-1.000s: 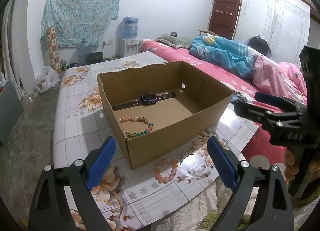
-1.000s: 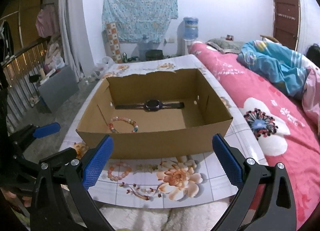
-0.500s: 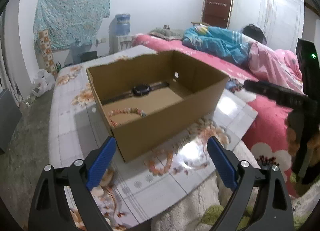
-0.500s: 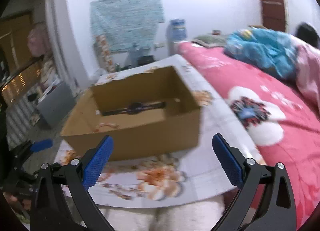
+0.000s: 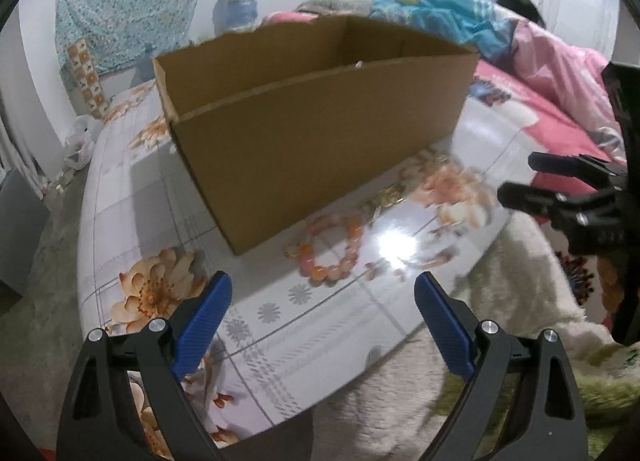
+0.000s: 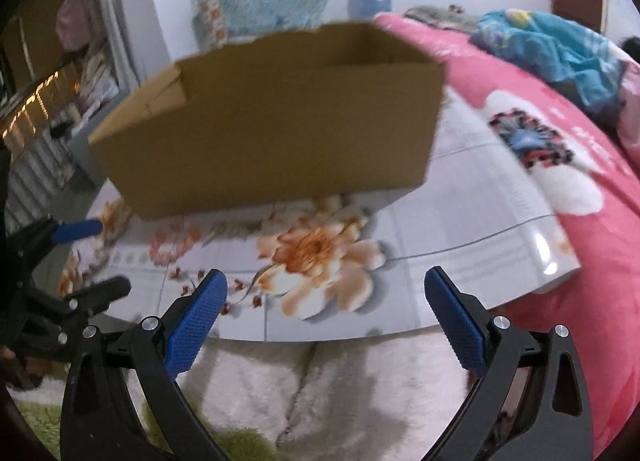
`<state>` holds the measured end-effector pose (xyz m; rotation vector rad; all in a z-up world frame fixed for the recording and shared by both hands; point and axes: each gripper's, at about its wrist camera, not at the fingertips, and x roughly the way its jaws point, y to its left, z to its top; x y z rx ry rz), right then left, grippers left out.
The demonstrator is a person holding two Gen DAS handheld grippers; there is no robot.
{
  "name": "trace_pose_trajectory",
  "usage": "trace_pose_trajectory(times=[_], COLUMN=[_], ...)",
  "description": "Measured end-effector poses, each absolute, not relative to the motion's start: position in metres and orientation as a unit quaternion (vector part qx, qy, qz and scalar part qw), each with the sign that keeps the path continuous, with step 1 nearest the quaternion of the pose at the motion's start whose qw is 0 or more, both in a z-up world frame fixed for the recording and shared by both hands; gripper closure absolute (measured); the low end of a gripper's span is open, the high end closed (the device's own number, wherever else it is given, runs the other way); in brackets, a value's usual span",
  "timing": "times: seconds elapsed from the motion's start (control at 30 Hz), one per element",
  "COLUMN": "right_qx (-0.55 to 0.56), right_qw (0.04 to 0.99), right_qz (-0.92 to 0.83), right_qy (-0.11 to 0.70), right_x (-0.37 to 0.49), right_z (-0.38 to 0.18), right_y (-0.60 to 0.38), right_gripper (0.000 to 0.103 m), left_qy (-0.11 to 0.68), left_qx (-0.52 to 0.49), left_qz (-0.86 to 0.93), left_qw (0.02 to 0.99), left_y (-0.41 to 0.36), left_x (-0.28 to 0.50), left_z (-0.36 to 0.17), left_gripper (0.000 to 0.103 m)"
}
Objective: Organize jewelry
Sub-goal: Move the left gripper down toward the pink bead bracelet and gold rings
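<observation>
A pink-orange bead bracelet [image 5: 330, 249] lies on the flowered tabletop [image 5: 280, 313] in front of the open cardboard box [image 5: 312, 129]. It also shows, blurred, in the right wrist view [image 6: 174, 245]. A small gold piece [image 5: 386, 197] lies just right of the bracelet. My left gripper [image 5: 324, 321] is open and empty, low over the table just short of the bracelet. My right gripper [image 6: 324, 313] is open and empty near the table's front edge. The box [image 6: 272, 121] hides its contents from this low angle.
A bed with a pink flowered cover [image 6: 560, 165] and a blue blanket [image 6: 548, 45] runs along the right. A white fluffy cloth [image 6: 320, 389] lies below the table's front edge. A water bottle [image 5: 236, 9] stands behind the box.
Both grippers have dropped lower and moved closer to the table's front; the box now hides the watch and bracelet inside it. The left gripper has closed in on the loose bracelet.
</observation>
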<state>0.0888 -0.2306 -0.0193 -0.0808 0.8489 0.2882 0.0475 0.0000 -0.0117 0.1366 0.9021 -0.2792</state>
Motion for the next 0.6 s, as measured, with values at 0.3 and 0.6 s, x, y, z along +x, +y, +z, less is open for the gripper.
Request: trace_pose_trajectory(times=[0.3,0.6], right_qx=[-0.065,-0.049], right_qw=[0.89,0.884], right_qz=[0.137,0.182], right_qy=[0.429,0.428], right_x=[0.11,0.12], right_z=[-0.036,-0.028], right_y=[-0.218,-0.196], right_gripper=[0.008,0.008], left_qy=[0.476,0.486], left_qx=[0.054,0.055], left_qz=[-0.109,-0.101], left_qw=[0.871,0.866], left_y=[0.018,0.026], left_x=[0.067,0.068], left_z=[-0.037,-0.048], left_gripper=[0.012,0.005])
